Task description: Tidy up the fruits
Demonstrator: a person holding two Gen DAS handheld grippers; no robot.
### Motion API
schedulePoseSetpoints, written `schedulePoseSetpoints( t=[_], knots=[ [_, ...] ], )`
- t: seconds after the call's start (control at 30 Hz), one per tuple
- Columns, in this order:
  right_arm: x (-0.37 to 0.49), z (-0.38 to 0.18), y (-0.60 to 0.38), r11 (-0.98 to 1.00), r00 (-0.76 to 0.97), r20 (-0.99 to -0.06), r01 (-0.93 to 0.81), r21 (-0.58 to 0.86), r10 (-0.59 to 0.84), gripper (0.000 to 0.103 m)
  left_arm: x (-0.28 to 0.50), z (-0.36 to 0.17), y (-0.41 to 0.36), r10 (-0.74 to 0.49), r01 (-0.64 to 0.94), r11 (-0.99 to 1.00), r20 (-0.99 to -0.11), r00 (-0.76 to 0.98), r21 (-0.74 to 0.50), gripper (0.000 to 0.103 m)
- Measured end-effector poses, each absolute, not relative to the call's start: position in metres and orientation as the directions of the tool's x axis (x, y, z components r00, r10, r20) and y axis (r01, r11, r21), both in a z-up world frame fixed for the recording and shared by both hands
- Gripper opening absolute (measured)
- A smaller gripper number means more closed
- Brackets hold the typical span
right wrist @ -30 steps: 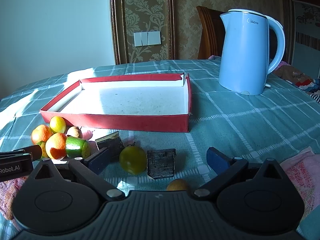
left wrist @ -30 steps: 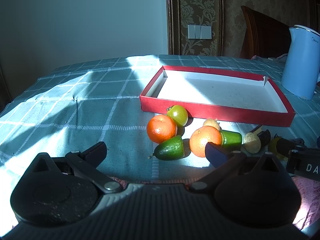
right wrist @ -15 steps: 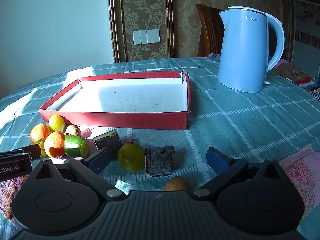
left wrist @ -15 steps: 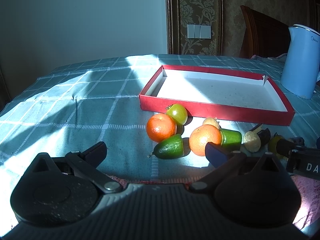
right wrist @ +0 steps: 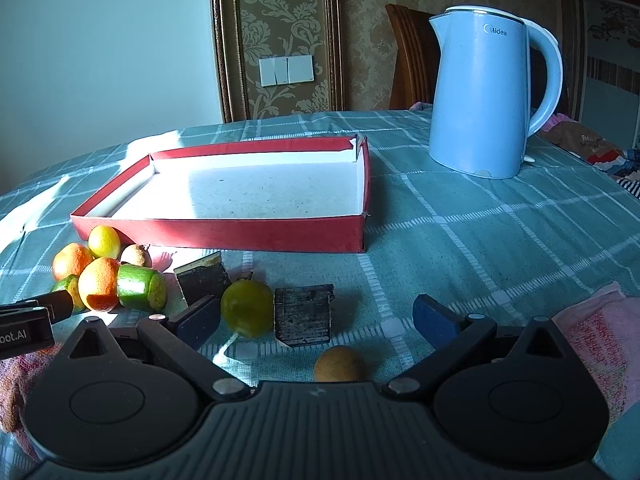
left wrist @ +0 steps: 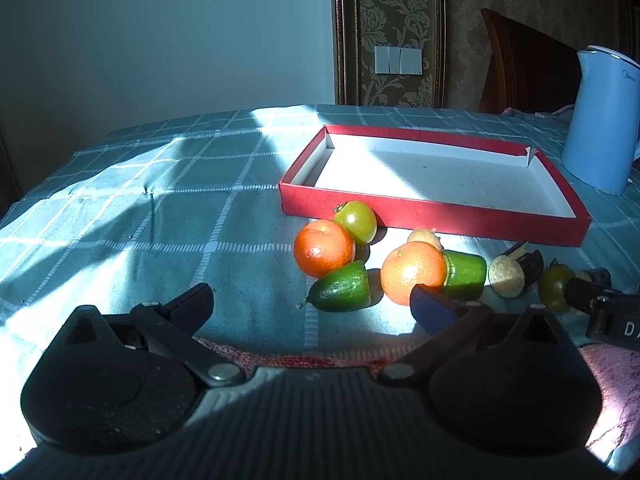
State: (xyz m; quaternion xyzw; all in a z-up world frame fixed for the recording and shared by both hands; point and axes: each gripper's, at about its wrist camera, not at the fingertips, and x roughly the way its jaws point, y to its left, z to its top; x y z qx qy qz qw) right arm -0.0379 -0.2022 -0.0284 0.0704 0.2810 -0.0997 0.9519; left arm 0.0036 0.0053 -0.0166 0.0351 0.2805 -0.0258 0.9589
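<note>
The red tray (left wrist: 432, 220) with a white floor stands empty on the checked cloth. In front of it lie two oranges (left wrist: 323, 247) (left wrist: 413, 272), a green tomato (left wrist: 356, 222), two cucumber pieces (left wrist: 342, 292) (left wrist: 464, 274) and a small brown fruit (left wrist: 425, 237). My left gripper (left wrist: 312, 306) hangs open just short of this pile, holding nothing. My right gripper (right wrist: 316, 316) is open too; a round green fruit (right wrist: 247, 308) sits beside its left finger and a small brown fruit (right wrist: 339, 368) lies low between the fingers. The tray (right wrist: 224, 234) lies ahead of it.
A blue kettle (right wrist: 484, 96) stands at the back right, beyond the tray's corner. Two dark blocks (right wrist: 304, 314) (right wrist: 202, 278) sit among the fruit near the right gripper. A pink towel (right wrist: 600, 340) covers the table's near edge. A wooden chair (left wrist: 528, 68) stands behind the table.
Both views have drifted only slightly; the fruit sits a touch higher in the left wrist view. No fruit has moved and both grippers remain open.
</note>
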Motion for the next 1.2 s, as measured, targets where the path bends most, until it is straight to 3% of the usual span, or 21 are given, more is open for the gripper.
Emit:
schedulePoseSetpoints(
  t=[0.93,1.2],
  knots=[
    [-0.035,-0.035,-0.221,0.959,0.809,-0.554,0.276,0.068,-0.194,0.102,0.005,-0.024,0.008,-0.059,0.095,0.995,-0.554,0.830,0.037,0.103],
    [-0.037,-0.034,-0.222,0.964,0.812,-0.561,0.251,0.090,-0.159,0.087,0.004,-0.025,0.008,-0.060,0.097,0.995,-0.559,0.827,0.037,0.103]
  ],
)
